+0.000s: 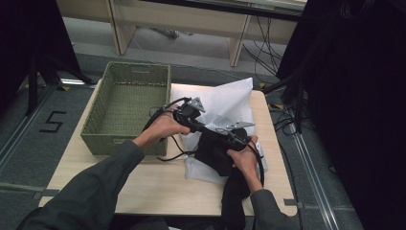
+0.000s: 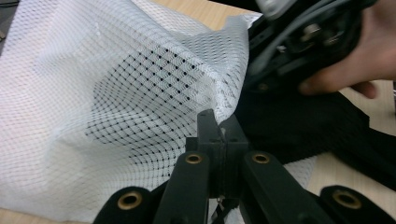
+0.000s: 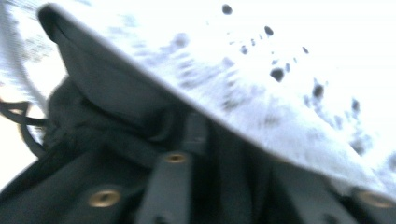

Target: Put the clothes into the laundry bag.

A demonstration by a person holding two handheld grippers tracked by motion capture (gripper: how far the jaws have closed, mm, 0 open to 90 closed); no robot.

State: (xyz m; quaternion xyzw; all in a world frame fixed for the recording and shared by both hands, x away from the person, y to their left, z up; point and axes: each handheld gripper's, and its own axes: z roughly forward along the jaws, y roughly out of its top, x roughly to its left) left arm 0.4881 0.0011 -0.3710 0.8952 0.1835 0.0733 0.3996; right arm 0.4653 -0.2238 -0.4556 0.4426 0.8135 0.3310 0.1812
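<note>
A white mesh bag [image 1: 225,103] lies on the right half of the table. A black garment [image 1: 213,153] sits partly inside it and hangs over the table's front edge. My left gripper [image 1: 209,128] is shut on the bag's open edge [image 2: 233,107], its jaws [image 2: 222,129] pinched together on the mesh. The right gripper [image 1: 229,139] is at the bag's mouth, buried in the black garment [image 3: 107,107] under the mesh [image 3: 280,70]. That view is blurred, but dark cloth bunches between the jaws. The other hand and its gripper [image 2: 303,42] show at the top right of the left gripper view.
A green wicker basket [image 1: 125,143] stands on the table's left half, touching the bag's left side. Bare tabletop [image 1: 158,187] runs along the front. Black cables trail from both grippers. Desk legs and floor cables lie beyond the far edge.
</note>
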